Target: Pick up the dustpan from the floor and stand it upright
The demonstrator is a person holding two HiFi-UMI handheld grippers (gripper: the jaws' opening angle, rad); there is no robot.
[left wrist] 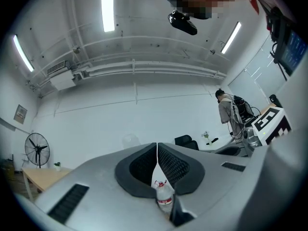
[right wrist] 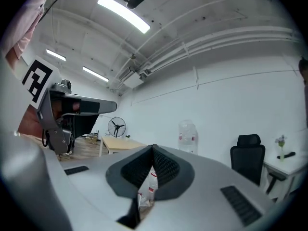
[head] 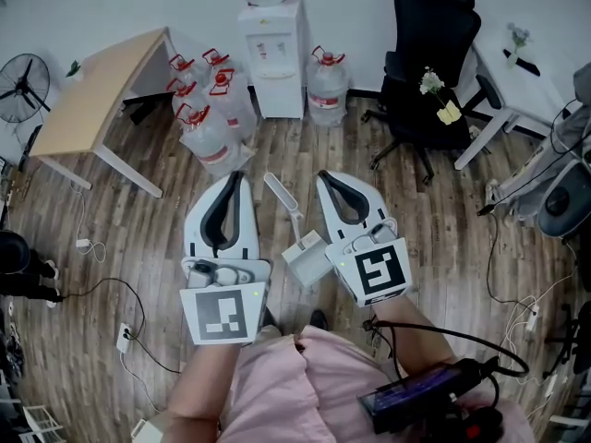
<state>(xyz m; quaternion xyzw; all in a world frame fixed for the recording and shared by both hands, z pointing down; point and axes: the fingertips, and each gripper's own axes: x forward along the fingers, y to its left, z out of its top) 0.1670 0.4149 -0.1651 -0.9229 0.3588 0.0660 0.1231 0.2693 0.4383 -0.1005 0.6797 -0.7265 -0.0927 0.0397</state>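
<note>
Left gripper (left wrist: pixel 157 147): jaws shut, dark ribbed pads meeting along one seam, nothing clamped. Through the small gap below the pads a water bottle (left wrist: pixel 164 198) shows, standing far across the room.

Right gripper (right wrist: pixel 153 148): jaws likewise pressed together and empty. Both are held level, side by side, pointing away from the person (each gripper view looks at the far wall and ceiling lights).

Dustpan (head: pixel 306 257): white, down on the wooden floor (head: pixel 434 247), seen in the head view between the two grippers. Its handle (head: pixel 283 197) points away from the person, towards the bottles. Neither gripper touches it.

Further out: a cluster of large water bottles (head: pixel 214 116) beside a white water dispenser (head: pixel 274 58). Wooden table (head: pixel 97 95) at left, floor fan (head: pixel 22 87) beyond it. Black office chair (head: pixel 427 72) at right.
</note>
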